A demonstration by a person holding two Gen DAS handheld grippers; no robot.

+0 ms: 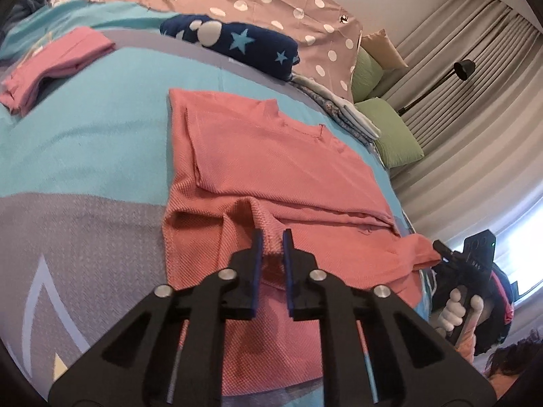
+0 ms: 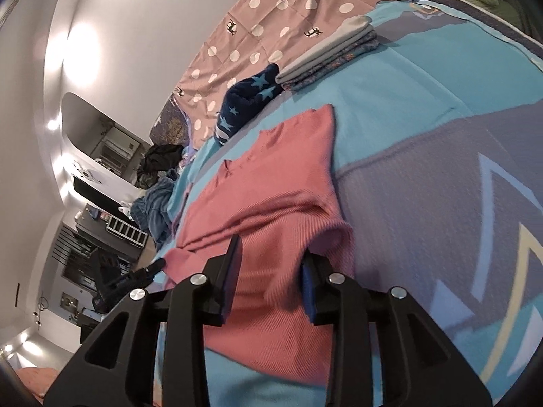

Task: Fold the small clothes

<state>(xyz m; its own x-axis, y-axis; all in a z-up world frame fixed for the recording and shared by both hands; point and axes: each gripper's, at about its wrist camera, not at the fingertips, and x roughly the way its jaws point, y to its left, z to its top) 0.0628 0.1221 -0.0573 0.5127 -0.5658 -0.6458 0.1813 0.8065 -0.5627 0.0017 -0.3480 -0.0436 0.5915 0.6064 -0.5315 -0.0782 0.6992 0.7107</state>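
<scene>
Shirt: I have a salmon-pink knit shirt [image 1: 271,156] lying flat on the bed [image 1: 95,142], neck away from me, its sides already turned in and the hem end nearest my grippers.

Left gripper: the left gripper [image 1: 272,237] has its jaws nearly closed on a raised pinch of the hem fabric, which stands up between the blue pads.

Right gripper: the right gripper [image 2: 271,254] has its jaws partly open, straddling the shirt's other lower corner. Cloth lies between them, but I see no pad pressing on it, so I count this side as not gripping. The right pad is half buried under a fold, so I may be misreading it.

Handling: I judge the shirt light, limp and ribbed, with enough tooth not to slip. It will sag and bunch wherever it is unsupported, so both hem corners should travel together.

Where to hold: I would take the two lower corners, pinching every layer at the hem, not just the top one.

Left view only: a folded pink garment [image 1: 51,64] on the far left, green pillows [image 1: 390,129], a floor lamp [image 1: 454,74], and the other gripper held in a hand [image 1: 454,308] at the bed's edge.

Right view only: a stack of folded grey clothes [image 2: 332,51], a dark heap of unfolded clothes [image 2: 159,166], and room shelving beyond.

Both views: a navy star-patterned bundle [image 1: 234,40] and a dotted blanket [image 1: 244,3].
</scene>
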